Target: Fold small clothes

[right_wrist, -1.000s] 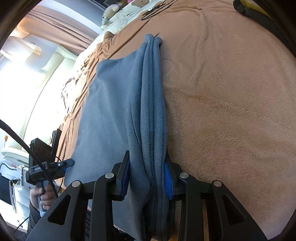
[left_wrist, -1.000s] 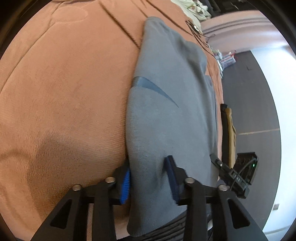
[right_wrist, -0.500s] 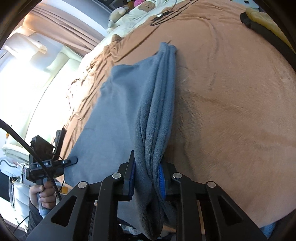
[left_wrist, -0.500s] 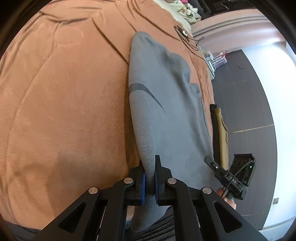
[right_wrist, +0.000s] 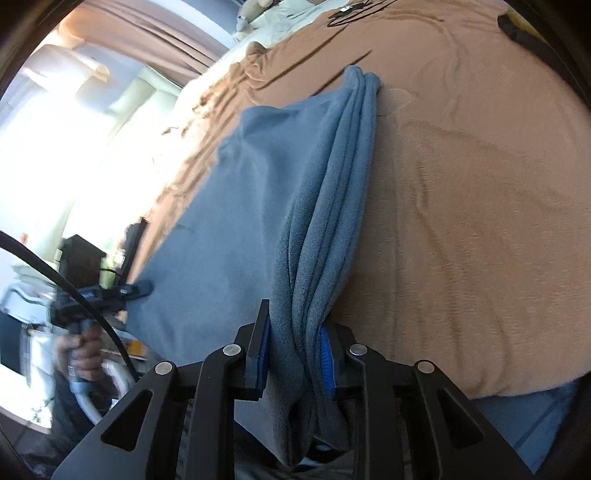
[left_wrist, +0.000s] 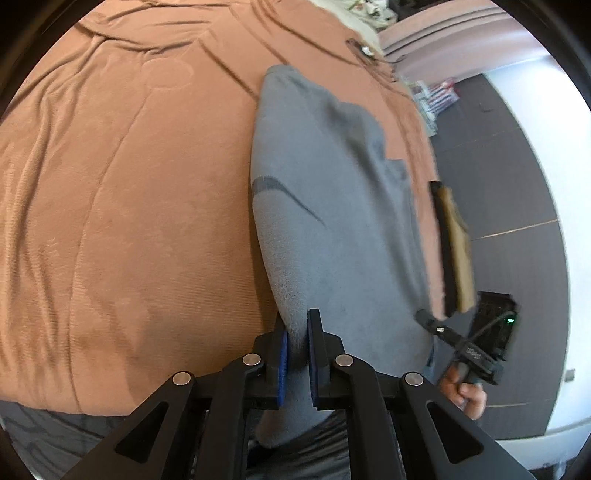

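A grey-blue fleece garment (left_wrist: 332,206) with a dark swoosh mark lies stretched over a brown bed cover (left_wrist: 129,192). My left gripper (left_wrist: 297,345) is shut on its near folded edge, which hangs below the fingers. In the right wrist view my right gripper (right_wrist: 295,343) is shut on the bunched, layered edge of the same garment (right_wrist: 251,206), lifted off the bed cover (right_wrist: 480,221). The other gripper shows in each view, at the garment's far corner (left_wrist: 461,347) (right_wrist: 110,295).
A black and tan item (left_wrist: 454,243) lies at the bed's right edge. A black cable (right_wrist: 354,14) and pillows (right_wrist: 280,14) lie at the far end. Dark floor (left_wrist: 509,192) lies beyond the bed. A bright window (right_wrist: 55,147) is at the left.
One second ago my left gripper was open around the garment's edge; it closed on it. Both grippers have since pulled the garment back and up, toward the bed's near edge.
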Available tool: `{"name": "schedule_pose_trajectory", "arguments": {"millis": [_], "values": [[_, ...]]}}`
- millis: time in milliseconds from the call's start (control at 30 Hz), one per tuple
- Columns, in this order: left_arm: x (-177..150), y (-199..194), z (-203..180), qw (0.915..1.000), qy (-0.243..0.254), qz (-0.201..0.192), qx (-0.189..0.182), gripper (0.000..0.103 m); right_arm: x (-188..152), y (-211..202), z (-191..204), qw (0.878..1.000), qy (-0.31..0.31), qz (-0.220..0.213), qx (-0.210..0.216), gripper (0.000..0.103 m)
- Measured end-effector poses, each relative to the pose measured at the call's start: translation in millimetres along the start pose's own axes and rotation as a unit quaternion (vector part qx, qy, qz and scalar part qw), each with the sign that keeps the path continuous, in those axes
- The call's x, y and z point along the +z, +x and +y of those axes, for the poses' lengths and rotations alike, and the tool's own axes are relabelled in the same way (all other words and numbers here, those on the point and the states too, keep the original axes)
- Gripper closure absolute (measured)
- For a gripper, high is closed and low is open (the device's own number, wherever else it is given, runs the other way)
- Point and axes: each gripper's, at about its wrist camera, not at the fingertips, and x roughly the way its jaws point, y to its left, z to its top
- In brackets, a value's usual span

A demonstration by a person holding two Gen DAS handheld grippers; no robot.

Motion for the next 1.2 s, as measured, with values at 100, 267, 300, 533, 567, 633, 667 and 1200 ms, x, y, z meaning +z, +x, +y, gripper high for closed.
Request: {"name": "schedule_pose_trajectory", "arguments": {"millis": [100,267,300,533,567,633,667,1200], "values": [[5.0,11.0,4.6,0.9998,-0.007,0.011,0.013,0.073,8.7,0.6,-5.5,1.0,0.008,-0.006,0.014,0.05],[14.9,17.8,7.9,0.9999,-0.012,-0.003,0.008,0.06,27.2,-0.4,-21.0,1.0,0.019,-0.024,0.005,0.039],[17.6,19.3,9.4,0.9998,-0.015,-0.004,0.007,0.059,27.4,1.6,-24.2,0.999,0.026,-0.023,0.002,0.039],[45.4,30.2,11.4,0.9997,-0.021,-0.014,0.006,0.059,38.5,21.0,-38.2,0.999,0.047,-0.024,0.009,0.039],[50.5,33.0,10.9,0.9996,-0.021,-0.015,0.006,0.059,43.3,25.5,-39.2,0.999,0.048,-0.021,0.014,0.039],[59.8,37.7,10.9,0.9997,-0.022,-0.012,0.006,0.059,50.0,33.1,-37.0,0.998,0.049,-0.022,0.02,0.039],[64.4,39.1,11.4,0.9996,-0.023,-0.011,0.005,0.059,56.4,36.5,-38.0,0.998,0.049,-0.023,0.021,0.039],[139.7,63.7,6.7,0.999,-0.028,-0.027,0.025,0.06,122.0,88.4,-29.8,1.0,0.024,-0.015,-0.005,0.039]]}}
